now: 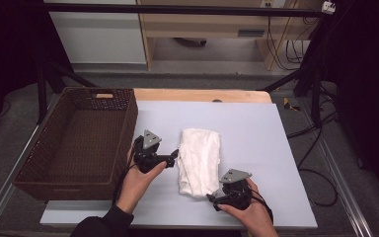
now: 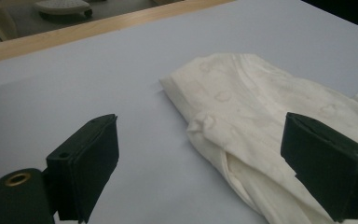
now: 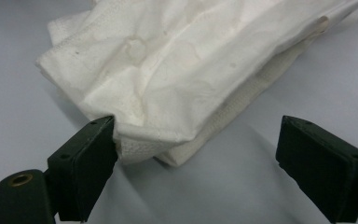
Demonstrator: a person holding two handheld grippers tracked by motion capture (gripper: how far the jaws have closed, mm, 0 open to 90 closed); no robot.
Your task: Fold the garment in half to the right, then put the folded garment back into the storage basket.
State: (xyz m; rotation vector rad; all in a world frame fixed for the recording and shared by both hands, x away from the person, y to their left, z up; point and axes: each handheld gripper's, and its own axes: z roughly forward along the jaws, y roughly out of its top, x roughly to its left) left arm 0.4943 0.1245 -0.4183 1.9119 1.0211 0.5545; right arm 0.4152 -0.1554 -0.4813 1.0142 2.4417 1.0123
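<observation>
High view first: the left hand-held gripper (image 1: 171, 159) sits just left of the folded white cloth (image 1: 199, 160), jaws spread and aimed at its long left edge, while the right hand-held gripper (image 1: 216, 197) waits at the cloth's near end, its jaws also wide apart and holding nothing. In the right gripper view one jaw touches the near corner of the cloth (image 3: 168, 70) and the other stands clear on the bare table — a stance that looks meant to close on that corner. The left gripper view shows the cloth (image 2: 261, 126) partly between the open jaws, its folded edge facing them. The cloth lies flat in the middle of the pale blue table (image 1: 256, 133), folded into a narrow stack. A brown wicker basket (image 1: 128, 118) stands at the left — probably where the cloth is headed, which would explain the two-ended approach.
</observation>
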